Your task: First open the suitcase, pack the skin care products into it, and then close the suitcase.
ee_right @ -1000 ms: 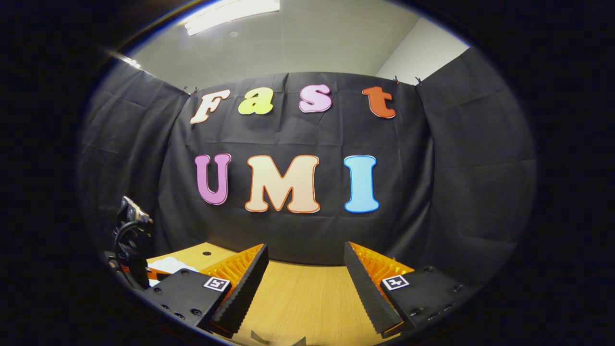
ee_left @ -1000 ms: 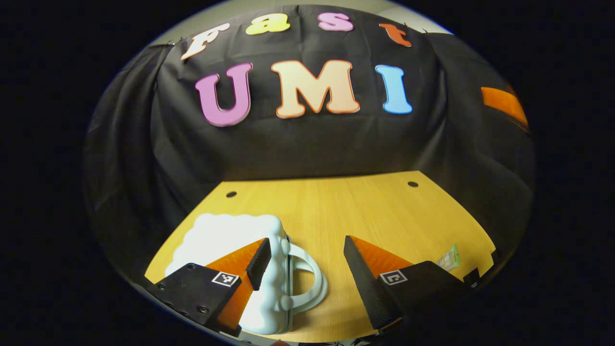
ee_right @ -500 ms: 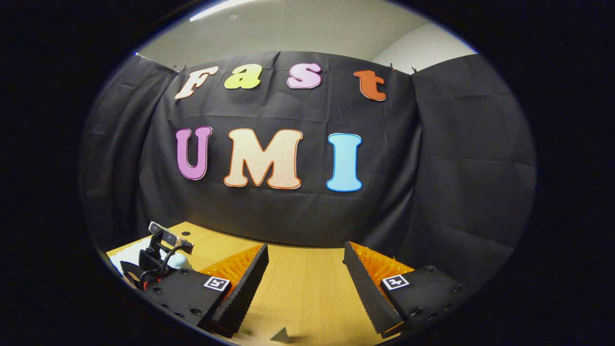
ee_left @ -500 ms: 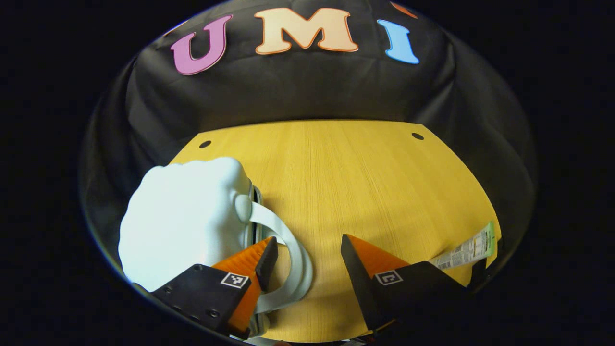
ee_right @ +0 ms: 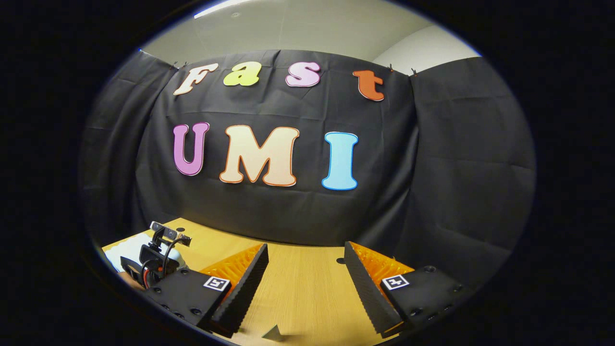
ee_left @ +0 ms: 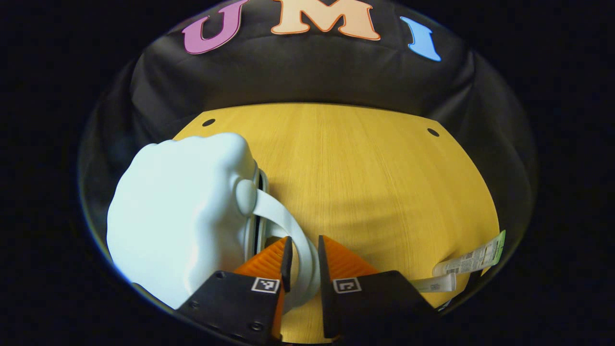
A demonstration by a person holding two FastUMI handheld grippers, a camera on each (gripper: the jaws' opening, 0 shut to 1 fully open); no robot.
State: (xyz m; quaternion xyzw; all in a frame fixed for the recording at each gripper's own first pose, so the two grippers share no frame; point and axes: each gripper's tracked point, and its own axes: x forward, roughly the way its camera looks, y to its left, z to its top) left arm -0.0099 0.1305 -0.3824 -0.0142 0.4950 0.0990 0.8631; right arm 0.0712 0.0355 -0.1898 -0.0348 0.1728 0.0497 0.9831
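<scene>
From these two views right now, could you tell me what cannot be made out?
- Left gripper view: the left gripper hides the suitcase handle where it is clamped.
- Same view: the skin care tubes are cut off at the edge, their print too small.
- Right gripper view: the right gripper covers most of the suitcase.

- Fine print covers the skin care tube (ee_left: 473,259) lying on the table (ee_left: 365,182), too small to read.
- Square coded markers sit on the gripper fingers (ee_left: 265,284), carrying no words.

Left tongs (ee_left: 301,257) fingers nearly together, pinching a looped handle (ee_left: 288,230), right tongs (ee_right: 303,278) spread wide, hovering level
</scene>
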